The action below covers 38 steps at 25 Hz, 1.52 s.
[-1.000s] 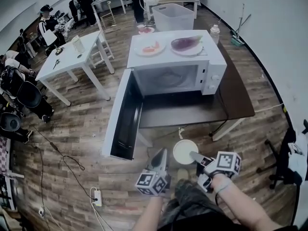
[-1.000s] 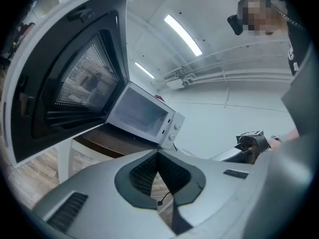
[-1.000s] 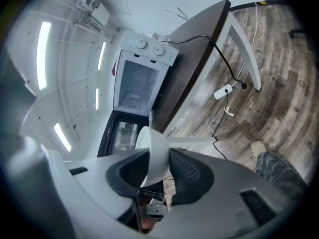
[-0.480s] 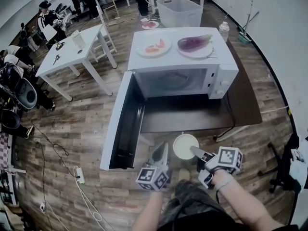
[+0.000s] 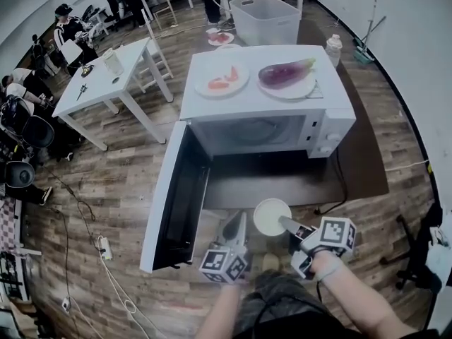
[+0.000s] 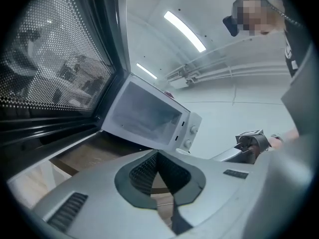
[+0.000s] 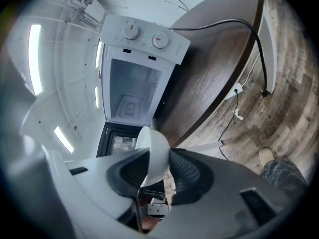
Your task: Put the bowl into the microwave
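Note:
The white microwave (image 5: 268, 129) stands on a dark table (image 5: 282, 181), its door (image 5: 173, 189) swung wide open to the left and its cavity empty. My right gripper (image 5: 284, 224) is shut on the rim of the white bowl (image 5: 270, 216), held upright in front of the table's near edge. In the right gripper view the bowl's wall (image 7: 154, 153) sits pinched between the pads, with the microwave (image 7: 134, 91) ahead. My left gripper (image 5: 236, 226) hangs just left of the bowl, its jaws shut on nothing (image 6: 158, 156). The open door (image 6: 50, 59) fills its left side.
On top of the microwave lie a plate with red pieces (image 5: 221, 82) and a plate with an eggplant (image 5: 286, 73). A white table (image 5: 106, 80) and people are at the far left, a plastic bin (image 5: 265, 16) behind. Cables and a power strip (image 5: 102, 247) lie on the floor.
The microwave and table have drawn a little closer and lower in the head view. Both grippers and the held bowl keep about the same place in front of me.

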Motion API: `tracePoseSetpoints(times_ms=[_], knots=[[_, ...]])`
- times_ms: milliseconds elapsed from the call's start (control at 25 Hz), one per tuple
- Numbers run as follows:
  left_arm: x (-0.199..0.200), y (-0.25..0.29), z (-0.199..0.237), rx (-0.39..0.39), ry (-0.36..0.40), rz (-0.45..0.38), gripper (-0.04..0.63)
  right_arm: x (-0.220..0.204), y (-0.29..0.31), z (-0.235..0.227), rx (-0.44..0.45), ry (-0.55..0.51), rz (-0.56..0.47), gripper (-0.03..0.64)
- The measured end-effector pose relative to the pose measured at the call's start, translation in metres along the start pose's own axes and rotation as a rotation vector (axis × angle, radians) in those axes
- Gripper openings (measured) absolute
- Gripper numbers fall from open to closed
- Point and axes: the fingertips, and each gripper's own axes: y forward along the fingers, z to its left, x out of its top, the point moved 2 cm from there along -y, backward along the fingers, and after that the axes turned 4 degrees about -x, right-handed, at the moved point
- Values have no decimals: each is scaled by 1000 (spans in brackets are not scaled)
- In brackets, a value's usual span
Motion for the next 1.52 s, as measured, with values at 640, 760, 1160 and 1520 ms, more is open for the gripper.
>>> tracePoseSetpoints(times_ms=[640, 760, 1160, 1520], knots=[[3, 45, 16, 11, -8, -47, -2, 50, 30, 6, 41, -22, -4, 121], [5, 49, 16, -7, -9, -44, 0, 55, 34, 7, 47, -14, -9, 121], [10, 69, 29, -42, -9, -81, -2, 75, 62, 11, 67, -5, -36, 121], [19, 78, 29, -34, 217, 5, 0, 93, 75, 19, 65, 2, -74, 121]])
